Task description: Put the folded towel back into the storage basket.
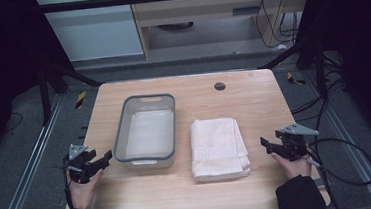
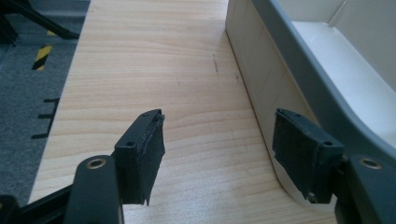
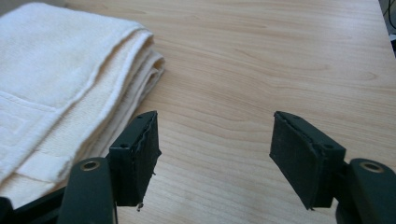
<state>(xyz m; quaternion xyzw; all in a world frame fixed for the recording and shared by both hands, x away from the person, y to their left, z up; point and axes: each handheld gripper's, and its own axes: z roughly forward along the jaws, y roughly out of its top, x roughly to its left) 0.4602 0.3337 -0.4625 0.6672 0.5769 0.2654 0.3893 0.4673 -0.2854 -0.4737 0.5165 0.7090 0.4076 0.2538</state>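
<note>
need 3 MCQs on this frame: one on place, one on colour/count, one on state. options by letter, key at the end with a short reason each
1. Where does the folded towel lie relative to the tub?
A. inside it
B. on the table, to its right
C. behind it, at the far edge

2. What colour is the tub's rim?
A. grey
B. red
C. yellow

3. How do the left gripper and the right gripper stand?
A. both open, holding nothing
B. left shut on the towel
C. right shut on the tub

Key:
1 B: the high view shows the towel flat on the wood beside the tub, with a gap between them.
2 A: the rim reads grey around pale walls in the high view and the left gripper view.
3 A: each gripper view shows bare table between the spread jaws.
</note>
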